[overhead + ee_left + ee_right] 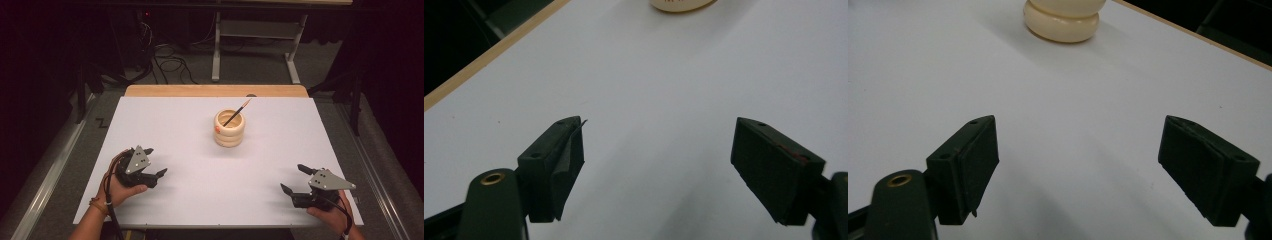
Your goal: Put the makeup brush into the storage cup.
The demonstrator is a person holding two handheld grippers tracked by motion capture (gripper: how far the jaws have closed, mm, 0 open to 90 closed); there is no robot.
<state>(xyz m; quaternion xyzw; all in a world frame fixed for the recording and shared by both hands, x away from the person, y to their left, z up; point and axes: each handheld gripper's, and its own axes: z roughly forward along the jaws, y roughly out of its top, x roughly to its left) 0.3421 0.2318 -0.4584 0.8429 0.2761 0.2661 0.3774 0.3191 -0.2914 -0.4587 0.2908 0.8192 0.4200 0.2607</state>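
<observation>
two grippers rest low at the near edge of the white counter point(200, 165), one in each of the person's hands, and both are released with nothing between their jaws. the left gripper point(156, 162) sits at the near left, its grey three-cornered plate tilted up, its jaws spread and aimed toward the middle of the counter; in the left gripper view point(656, 160) the two black jaws stand wide apart over bare white surface. the right gripper point(295, 178) sits at the near right, jaws likewise parted and pointing inward, and the right gripper view point(1078, 165) shows the same wide gap with only the counter beneath. well apart from both, toward the far middle of the counter, stands a cream ribbed holder point(229, 129), upright, with a small orange mark on its left side. a thin brush point(237, 113) leans inside it, its dark handle slanting up and to the right past the rim. the holder's base shows at the top of the right gripper view point(1062, 22), and a sliver of it at the top of the left gripper view point(681, 4).
</observation>
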